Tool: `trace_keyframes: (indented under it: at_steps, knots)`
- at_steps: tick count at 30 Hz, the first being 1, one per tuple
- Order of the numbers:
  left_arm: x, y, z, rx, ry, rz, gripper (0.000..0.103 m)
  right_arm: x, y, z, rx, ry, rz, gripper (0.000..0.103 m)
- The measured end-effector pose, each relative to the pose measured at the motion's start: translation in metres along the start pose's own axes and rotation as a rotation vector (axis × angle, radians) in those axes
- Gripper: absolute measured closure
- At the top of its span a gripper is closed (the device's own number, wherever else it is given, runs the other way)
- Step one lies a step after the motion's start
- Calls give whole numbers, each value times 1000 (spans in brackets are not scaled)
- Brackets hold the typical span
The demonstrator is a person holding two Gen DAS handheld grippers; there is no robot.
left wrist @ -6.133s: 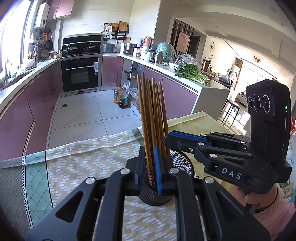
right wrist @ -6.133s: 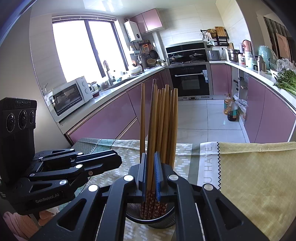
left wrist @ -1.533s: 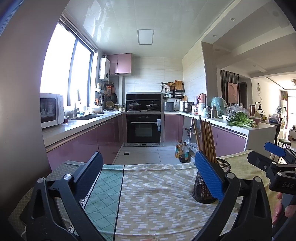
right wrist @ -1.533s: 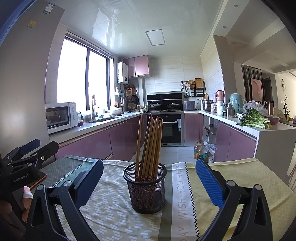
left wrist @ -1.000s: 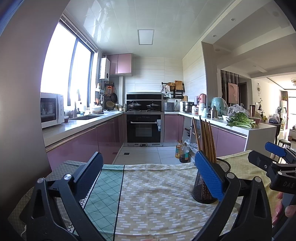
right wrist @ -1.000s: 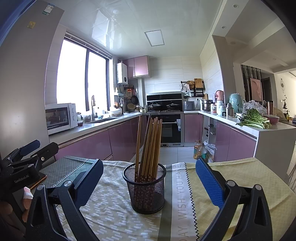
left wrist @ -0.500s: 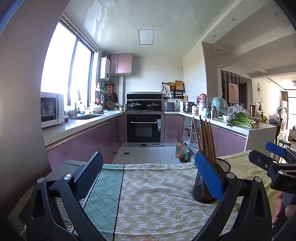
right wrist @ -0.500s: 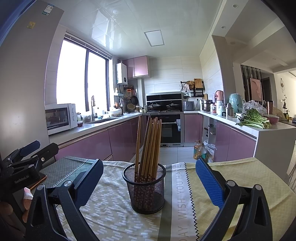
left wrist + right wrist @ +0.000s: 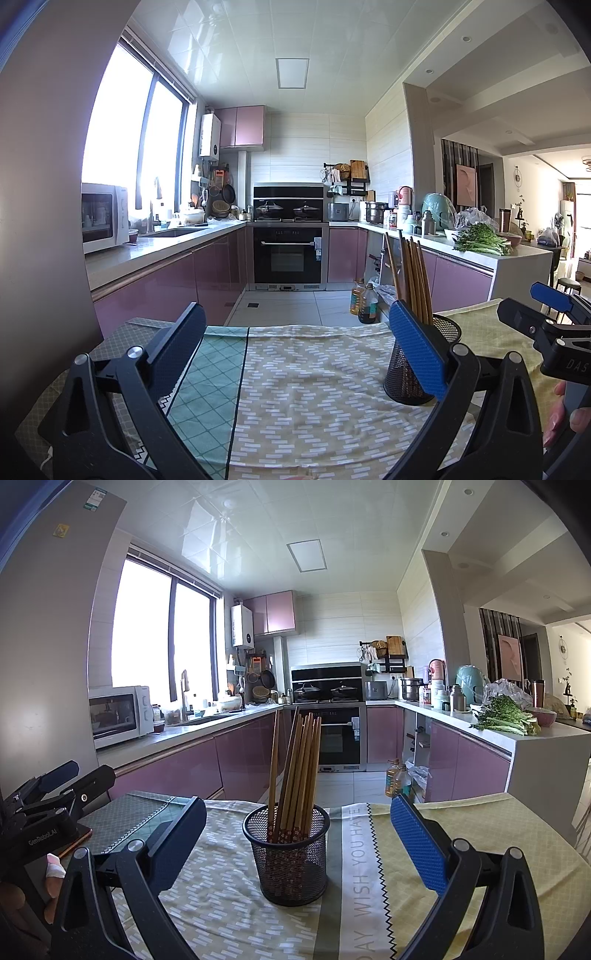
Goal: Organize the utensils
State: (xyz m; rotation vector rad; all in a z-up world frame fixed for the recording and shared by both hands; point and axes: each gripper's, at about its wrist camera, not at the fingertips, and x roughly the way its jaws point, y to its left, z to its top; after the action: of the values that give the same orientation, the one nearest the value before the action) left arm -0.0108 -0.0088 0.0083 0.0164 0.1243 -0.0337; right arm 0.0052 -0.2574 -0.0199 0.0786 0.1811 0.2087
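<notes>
Chopsticks [image 9: 293, 771] are standing bundled in the black mesh holder [image 9: 290, 860], tips down, leaning slightly and fanning at the top; patterned ends are showing through the mesh. The holder is sitting mid-tabletop on the patterned cloth [image 9: 369, 878], upright. I am judging the sorting done, so the step in hand is backing off cleanly: I am keeping both tools level and well apart from the holder so nothing is tipping it. Right tongs [image 9: 295, 834] are gaping wide, empty, framing the holder; left tongs [image 9: 295, 343] are likewise spread and empty, holder beside them.
</notes>
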Motion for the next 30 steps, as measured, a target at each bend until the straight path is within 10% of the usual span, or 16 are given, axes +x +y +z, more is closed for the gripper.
trace_keyframes:
  at_steps: [30]
  knots:
    - [0,-1,0,-1,0,0,6,-1,1,2,2,-3,-1,6]
